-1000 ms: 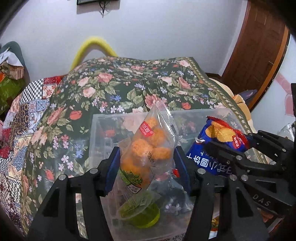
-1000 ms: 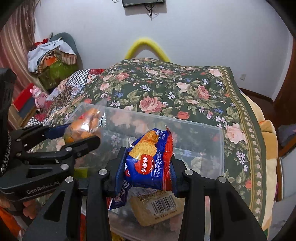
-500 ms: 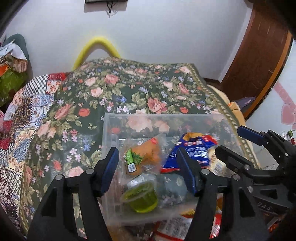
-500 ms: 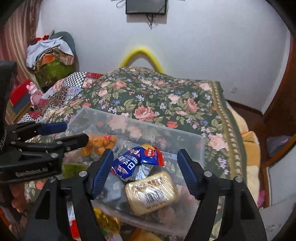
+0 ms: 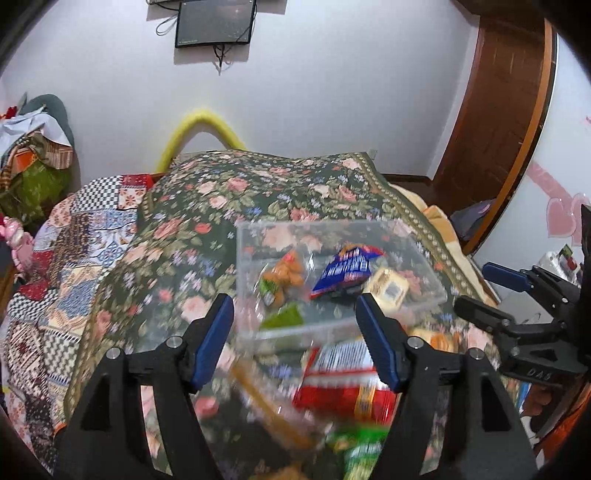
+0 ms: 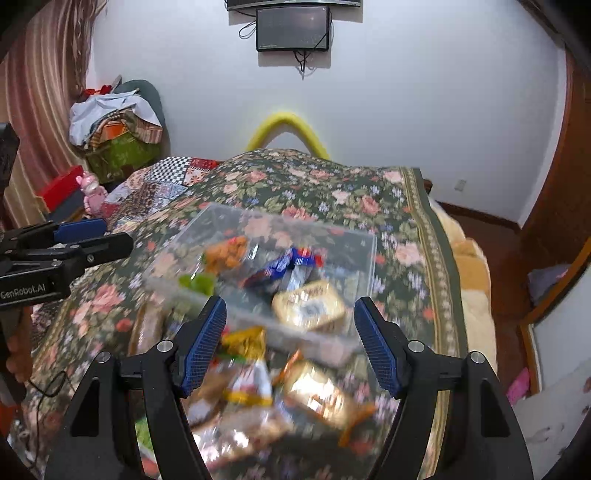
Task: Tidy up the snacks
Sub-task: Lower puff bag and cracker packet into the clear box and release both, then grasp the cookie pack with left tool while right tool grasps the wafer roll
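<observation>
A clear plastic box (image 5: 424, 266) (image 6: 365, 251) sits on the floral bedspread. In it lie an orange snack bag (image 5: 286, 275) (image 6: 226, 253), a blue biscuit pack (image 5: 345, 271) (image 6: 286, 267), a yellow wrapped cake (image 5: 388, 290) (image 6: 308, 304) and a green jelly cup (image 5: 282, 317) (image 6: 197, 282). My left gripper (image 5: 295, 339) is open and empty, raised in front of the box. My right gripper (image 6: 290, 343) is open and empty, also raised in front of the box. Loose snack packs (image 5: 343, 376) (image 6: 258, 380) lie blurred below both grippers.
The floral bedspread (image 5: 258, 192) (image 6: 332, 184) covers the bed behind the box. A clothes pile (image 6: 118, 136) is at the far left, a wooden door (image 5: 498, 110) at the right, a wall screen (image 6: 293, 27) above. The other gripper shows in each view's edge (image 5: 517, 310) (image 6: 62, 251).
Both grippers opened and let their packs fall into the box: the orange bag from the left, the blue pack from the right. Both then pulled back and up, away from the box.
</observation>
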`<state>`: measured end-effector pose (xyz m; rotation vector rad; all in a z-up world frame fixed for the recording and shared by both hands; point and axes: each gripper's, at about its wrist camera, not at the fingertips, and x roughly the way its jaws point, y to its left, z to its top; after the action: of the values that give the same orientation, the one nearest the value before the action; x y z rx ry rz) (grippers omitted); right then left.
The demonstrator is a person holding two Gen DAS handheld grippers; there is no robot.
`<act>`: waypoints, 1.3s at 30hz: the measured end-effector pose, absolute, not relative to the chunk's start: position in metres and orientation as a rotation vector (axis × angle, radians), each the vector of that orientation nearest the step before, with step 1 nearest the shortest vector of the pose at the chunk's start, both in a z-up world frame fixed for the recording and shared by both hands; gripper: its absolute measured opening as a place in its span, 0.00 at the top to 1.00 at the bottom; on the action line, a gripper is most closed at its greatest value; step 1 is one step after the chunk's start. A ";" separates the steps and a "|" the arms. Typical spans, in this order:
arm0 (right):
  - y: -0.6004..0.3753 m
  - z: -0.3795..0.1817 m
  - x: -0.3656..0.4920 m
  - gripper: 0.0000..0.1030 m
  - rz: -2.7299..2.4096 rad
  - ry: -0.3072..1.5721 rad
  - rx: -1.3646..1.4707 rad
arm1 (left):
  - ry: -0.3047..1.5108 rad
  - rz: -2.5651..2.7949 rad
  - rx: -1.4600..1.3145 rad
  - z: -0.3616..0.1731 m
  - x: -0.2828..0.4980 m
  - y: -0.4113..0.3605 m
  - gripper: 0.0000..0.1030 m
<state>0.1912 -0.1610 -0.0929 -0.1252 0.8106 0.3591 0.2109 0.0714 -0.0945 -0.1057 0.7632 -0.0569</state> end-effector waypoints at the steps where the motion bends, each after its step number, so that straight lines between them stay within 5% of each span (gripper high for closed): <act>1: -0.163 -0.095 0.186 0.33 0.362 0.820 -0.118 | 0.767 -0.051 -0.098 -0.097 0.204 0.071 0.33; 16: -0.156 -0.177 0.151 0.32 0.347 1.055 -0.088 | 0.948 -0.028 -0.124 -0.178 0.124 0.074 0.32; 21: -0.140 -0.186 0.153 0.21 0.335 1.066 -0.082 | 0.970 -0.029 -0.113 -0.190 0.114 0.069 0.32; 39: -0.182 -0.187 0.123 0.24 0.289 1.071 -0.113 | 0.996 -0.046 -0.112 -0.222 0.101 0.068 0.33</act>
<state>0.1229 -0.1821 -0.1868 -0.1127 1.0715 0.2887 0.1012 0.0684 -0.2223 -0.1115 0.9957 -0.0456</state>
